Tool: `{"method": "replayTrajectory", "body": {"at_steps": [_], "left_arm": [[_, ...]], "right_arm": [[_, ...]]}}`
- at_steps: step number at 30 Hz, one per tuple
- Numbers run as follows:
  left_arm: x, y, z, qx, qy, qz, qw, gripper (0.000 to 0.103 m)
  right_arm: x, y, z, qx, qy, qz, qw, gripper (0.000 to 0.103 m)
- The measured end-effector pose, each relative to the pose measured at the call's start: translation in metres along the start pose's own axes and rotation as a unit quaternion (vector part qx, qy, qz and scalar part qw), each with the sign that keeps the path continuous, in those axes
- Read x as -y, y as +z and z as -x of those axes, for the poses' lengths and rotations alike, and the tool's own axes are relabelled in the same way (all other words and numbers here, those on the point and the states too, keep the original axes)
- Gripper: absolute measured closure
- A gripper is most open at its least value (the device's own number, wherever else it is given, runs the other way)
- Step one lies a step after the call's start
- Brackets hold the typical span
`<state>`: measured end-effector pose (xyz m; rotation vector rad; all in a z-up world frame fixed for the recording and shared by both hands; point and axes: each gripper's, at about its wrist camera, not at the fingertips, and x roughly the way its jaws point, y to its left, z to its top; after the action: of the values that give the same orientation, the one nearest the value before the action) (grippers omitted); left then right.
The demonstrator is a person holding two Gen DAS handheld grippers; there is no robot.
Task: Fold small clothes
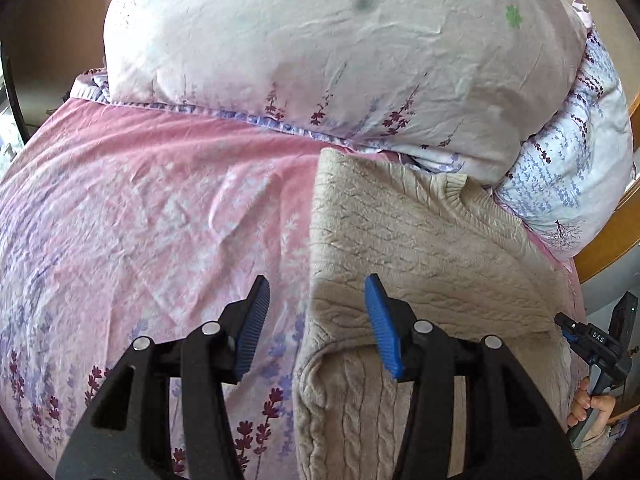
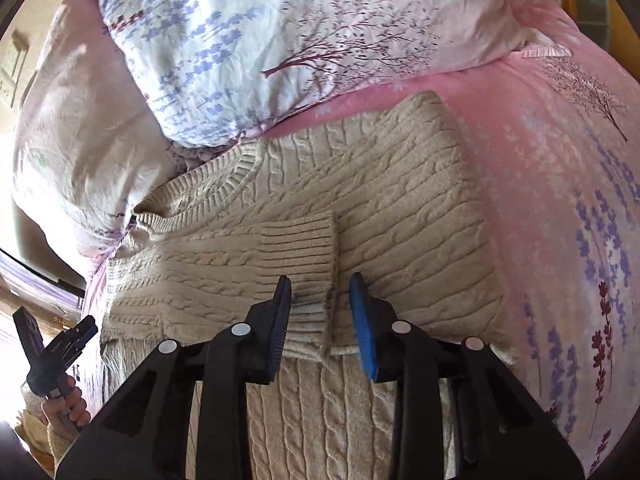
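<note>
A pink floral bedsheet (image 1: 140, 200) spreads under a pale quilt (image 1: 320, 40) at the far side. My beige cable-knit sweater (image 2: 400, 208) lies folded on the sheet, just near the quilt. My left gripper (image 1: 316, 320) hangs apart, empty, over the sweater's left edge; my right gripper (image 2: 320, 312) stands partly open around the ribbed cuff (image 2: 308, 312), not gripping.

Sweater on the bed

The right gripper (image 2: 320, 300) hung with jaws apart over the cuff (image 2: 308, 256) of the folded sweater (image 2: 400, 208).
</note>
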<state>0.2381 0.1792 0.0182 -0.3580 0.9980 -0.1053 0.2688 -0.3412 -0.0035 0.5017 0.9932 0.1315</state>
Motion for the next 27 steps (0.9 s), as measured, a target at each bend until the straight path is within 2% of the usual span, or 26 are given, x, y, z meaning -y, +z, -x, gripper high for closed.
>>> {"method": "replayTrajectory", "body": {"at_steps": [2,3,4,5,7,9,11,13,15,16,18,19,21,23,24,27], "left_arm": [[0.000,-0.004,0.002,-0.007,-0.018,-0.005,0.9998,0.054],[0.002,-0.004,0.000,-0.013,-0.024,-0.008,0.9996,0.055],[0.008,-0.007,-0.002,-0.018,-0.024,-0.014,0.9995,0.056],[0.016,-0.008,-0.006,-0.023,-0.021,-0.019,0.9993,0.057],[0.021,-0.011,-0.013,-0.029,-0.013,-0.023,0.9992,0.059],[0.023,-0.012,-0.012,-0.022,-0.007,-0.028,0.9993,0.060],[0.023,-0.012,-0.013,-0.020,-0.008,-0.025,0.9995,0.061],[0.023,-0.012,-0.013,-0.019,-0.009,-0.025,0.9994,0.062],[0.022,-0.012,-0.012,-0.018,-0.010,-0.025,0.9995,0.062],[0.022,-0.012,-0.012,-0.019,-0.009,-0.026,0.9994,0.062],[0.022,-0.012,-0.012,-0.019,-0.010,-0.026,0.9994,0.062],[0.021,-0.012,-0.012,-0.019,-0.010,-0.025,0.9995,0.062],[0.021,-0.013,-0.011,-0.018,-0.011,-0.024,0.9995,0.062],[0.021,-0.013,-0.010,-0.018,-0.010,-0.023,0.9995,0.062],[0.022,-0.013,-0.010,-0.018,-0.010,-0.023,0.9995,0.062],[0.021,-0.013,-0.009,-0.016,-0.010,-0.024,0.9995,0.062]], "right_arm": [[-0.005,-0.002,-0.001,-0.006,0.003,0.010,1.000,0.070],[-0.008,-0.001,-0.002,-0.008,-0.002,0.018,1.000,0.074],[-0.011,-0.001,-0.003,-0.008,-0.008,0.028,1.000,0.078],[-0.016,0.000,-0.004,-0.006,-0.014,0.041,0.999,0.092],[-0.026,0.004,-0.002,0.010,-0.022,0.065,0.998,0.094],[-0.040,0.009,0.021,0.078,-0.033,0.097,0.992,0.095],[-0.051,0.011,0.048,0.150,-0.024,0.122,0.981,0.095],[-0.056,0.012,0.051,0.171,-0.052,0.135,0.975,0.095],[-0.044,0.014,0.026,0.124,-0.090,0.133,0.979,0.094],[-0.033,0.015,0.007,0.084,-0.105,0.121,0.984,0.094],[-0.018,0.015,-0.012,0.034,-0.114,0.092,0.989,0.090],[-0.016,0.013,-0.006,0.049,-0.104,0.084,0.990,0.088],[-0.022,0.012,0.013,0.088,-0.106,0.085,0.987,0.071],[-0.028,0.010,0.028,0.114,-0.075,0.090,0.987,0.064],[-0.030,0.008,0.030,0.111,-0.060,0.096,0.987,0.064],[-0.034,0.006,0.008,0.050,-0.028,0.104,0.993,0.064]]}}
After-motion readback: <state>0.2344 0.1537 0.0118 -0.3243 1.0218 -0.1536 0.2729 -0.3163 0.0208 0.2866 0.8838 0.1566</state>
